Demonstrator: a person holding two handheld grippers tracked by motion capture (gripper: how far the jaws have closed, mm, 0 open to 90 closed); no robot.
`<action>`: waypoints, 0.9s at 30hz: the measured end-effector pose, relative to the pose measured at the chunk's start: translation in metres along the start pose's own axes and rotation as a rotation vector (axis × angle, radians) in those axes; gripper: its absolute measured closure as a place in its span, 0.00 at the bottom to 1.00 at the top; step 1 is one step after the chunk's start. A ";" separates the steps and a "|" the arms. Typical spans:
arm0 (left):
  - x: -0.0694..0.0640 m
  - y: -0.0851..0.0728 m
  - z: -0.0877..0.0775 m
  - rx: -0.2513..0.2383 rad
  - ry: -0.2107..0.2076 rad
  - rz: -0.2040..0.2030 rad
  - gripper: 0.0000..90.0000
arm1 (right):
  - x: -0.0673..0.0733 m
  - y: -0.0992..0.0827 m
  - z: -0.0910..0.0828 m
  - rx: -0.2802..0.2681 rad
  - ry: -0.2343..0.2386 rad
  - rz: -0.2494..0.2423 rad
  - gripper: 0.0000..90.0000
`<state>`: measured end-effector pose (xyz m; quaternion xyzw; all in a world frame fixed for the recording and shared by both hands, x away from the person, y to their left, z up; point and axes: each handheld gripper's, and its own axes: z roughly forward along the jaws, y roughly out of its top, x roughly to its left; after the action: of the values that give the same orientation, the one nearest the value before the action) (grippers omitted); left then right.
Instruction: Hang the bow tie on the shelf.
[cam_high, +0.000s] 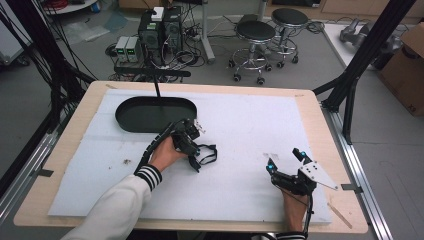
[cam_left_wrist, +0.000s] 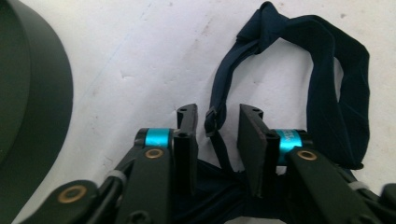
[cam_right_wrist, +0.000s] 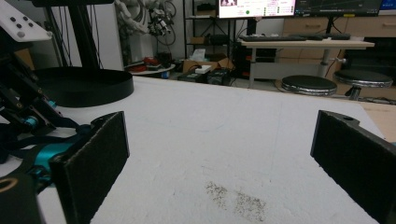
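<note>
A dark blue strap (cam_left_wrist: 345, 70) with a small buckle lies looped on the white sheet (cam_high: 240, 125), just right of my left gripper (cam_high: 191, 149). In the left gripper view, my left gripper (cam_left_wrist: 217, 112) points down at it. One thin run of the strap passes between its jaws, close to the left jaw, and the pads stand a little apart from it. At the near right of the table my right gripper (cam_high: 284, 159) rests low. Its jaws (cam_right_wrist: 222, 126) are spread wide with only bare sheet between them.
A black oval tray (cam_high: 125, 122) sits at the back left of the sheet, close behind the left hand, and its wall (cam_left_wrist: 32, 93) rises at the left gripper's left. A wooden stick (cam_high: 340, 215) lies by the front right corner. Stools and computers stand beyond the table.
</note>
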<state>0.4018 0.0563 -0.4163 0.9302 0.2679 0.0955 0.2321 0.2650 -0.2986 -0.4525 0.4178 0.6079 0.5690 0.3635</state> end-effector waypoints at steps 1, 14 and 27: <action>-0.001 0.000 0.000 0.000 0.000 -0.001 0.79 | 0.000 0.000 0.000 0.000 0.000 0.001 0.04; -0.001 -0.003 -0.006 -0.006 0.008 -0.018 0.94 | 0.000 0.000 0.000 -0.001 0.000 -0.002 0.04; -0.001 -0.004 -0.017 -0.105 0.003 -0.002 0.95 | 0.000 0.000 0.000 -0.002 0.000 -0.002 0.04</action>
<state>0.3943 0.0647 -0.4037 0.9164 0.2636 0.1105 0.2801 0.2651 -0.2989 -0.4525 0.4168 0.6077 0.5695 0.3643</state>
